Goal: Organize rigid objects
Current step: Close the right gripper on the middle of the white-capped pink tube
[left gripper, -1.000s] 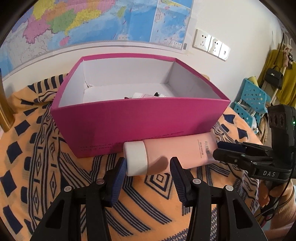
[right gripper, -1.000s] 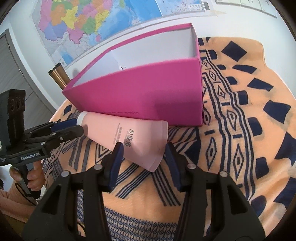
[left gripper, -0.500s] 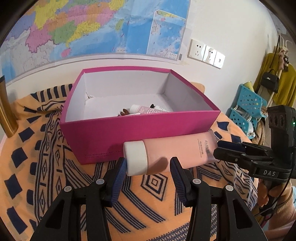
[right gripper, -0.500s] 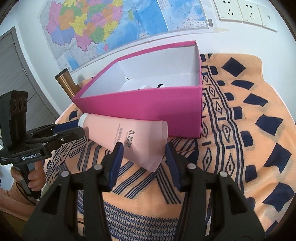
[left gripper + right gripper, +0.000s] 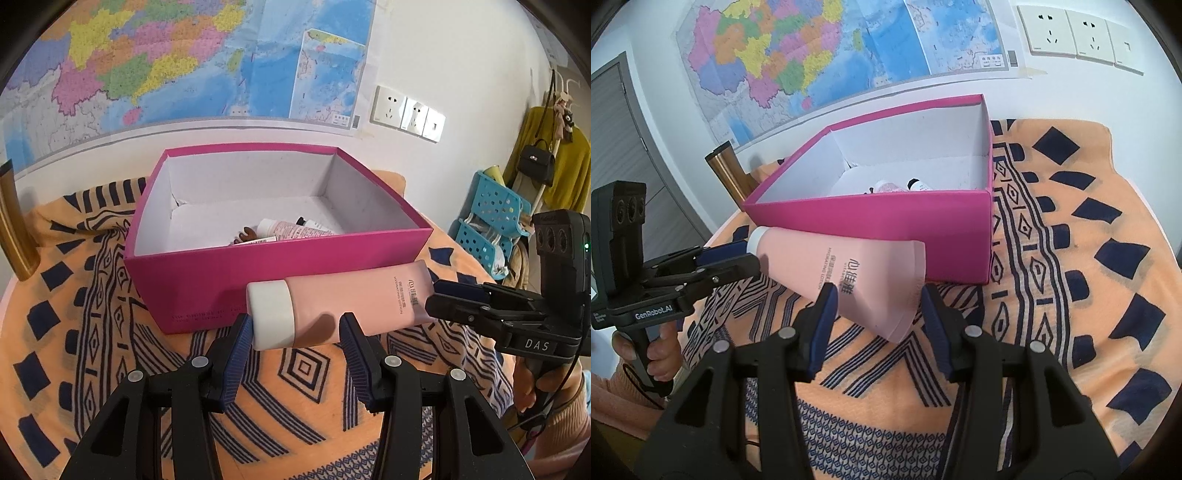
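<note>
Gripping one pink tube point(image 5: 354, 308): left gripper point(image 5: 295, 328), right gripper point(image 5: 877, 301); one box point(image 5: 280, 266).

We see a colourful paper wall map point(image 5: 192, 62), white wall sockets point(image 5: 408, 112), an orange cloth with navy patterns point(image 5: 1089, 258), blue perforated plastic baskets point(image 5: 491, 218) and a black handbag point(image 5: 536, 162).

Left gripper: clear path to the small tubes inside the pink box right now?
Probably not. The left gripper is shut on the pink lotion tube, shared with the right gripper, and the box's front wall stands before the small tubes.
</note>
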`<state>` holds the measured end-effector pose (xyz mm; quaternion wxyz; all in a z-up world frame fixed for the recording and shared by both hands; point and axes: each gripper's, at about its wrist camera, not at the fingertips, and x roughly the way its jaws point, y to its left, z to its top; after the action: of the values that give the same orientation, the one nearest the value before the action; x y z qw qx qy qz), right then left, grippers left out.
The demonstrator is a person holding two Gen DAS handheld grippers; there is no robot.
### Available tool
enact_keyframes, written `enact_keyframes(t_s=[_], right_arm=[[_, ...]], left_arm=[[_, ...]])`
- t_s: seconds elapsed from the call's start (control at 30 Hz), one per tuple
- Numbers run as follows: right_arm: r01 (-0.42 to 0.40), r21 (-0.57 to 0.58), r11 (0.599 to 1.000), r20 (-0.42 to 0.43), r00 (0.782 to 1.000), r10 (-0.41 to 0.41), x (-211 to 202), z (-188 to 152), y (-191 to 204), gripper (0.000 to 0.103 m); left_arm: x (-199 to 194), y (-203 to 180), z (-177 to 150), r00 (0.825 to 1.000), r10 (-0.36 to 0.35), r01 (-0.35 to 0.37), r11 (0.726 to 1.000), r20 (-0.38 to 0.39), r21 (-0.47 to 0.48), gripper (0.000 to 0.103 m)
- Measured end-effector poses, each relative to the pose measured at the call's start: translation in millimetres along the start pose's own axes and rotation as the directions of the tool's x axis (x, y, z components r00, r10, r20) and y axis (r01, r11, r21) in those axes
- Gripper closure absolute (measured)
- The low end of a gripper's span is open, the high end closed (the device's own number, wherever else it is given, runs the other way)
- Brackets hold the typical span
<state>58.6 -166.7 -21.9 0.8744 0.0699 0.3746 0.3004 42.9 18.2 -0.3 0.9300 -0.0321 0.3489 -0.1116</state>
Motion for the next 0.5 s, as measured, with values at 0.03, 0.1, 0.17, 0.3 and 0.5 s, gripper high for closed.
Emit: enact_keyframes(t_s=[0.03, 0.1, 0.17, 0.3, 0.5], right_arm=[[0.000, -0.001, 1.000, 0.001, 1.000, 0.000, -0.5, 0.2, 0.2, 0.053], [0.001, -0.003, 1.000, 0.004, 1.000, -0.001, -1.6, 0.5, 0.6, 0.053], [0.000, -0.004, 1.000, 0.008, 1.000, 0.000, -2.8, 1.4, 0.4, 0.053], [0.003, -0.010, 1.000, 0.015, 1.000, -0.003, -5.6, 3.0, 1.7, 0.053], [0.006, -0.016, 1.000, 0.027, 1.000, -0.005, -9.7, 5.0, 1.7, 0.053]], left_arm=[[-0.6, -0.2, 0.3, 1.000, 0.000, 0.000, 1.000, 0.002, 0.001, 0.054], [-1.8, -0.9, 0.7, 1.000, -0.001, 0.001, 1.000, 0.004, 0.001, 0.054], [-3.0, -1.8, 1.5, 1.000, -0.001, 0.001, 1.000, 0.008, 0.004, 0.054], [-4.8, -2.4, 3.4, 1.000, -0.003, 0.003, 1.000, 0.017, 0.001, 0.054], [-7.1, -3.9, 5.2, 1.000, -0.005, 0.005, 1.000, 0.025, 0.004, 0.054]])
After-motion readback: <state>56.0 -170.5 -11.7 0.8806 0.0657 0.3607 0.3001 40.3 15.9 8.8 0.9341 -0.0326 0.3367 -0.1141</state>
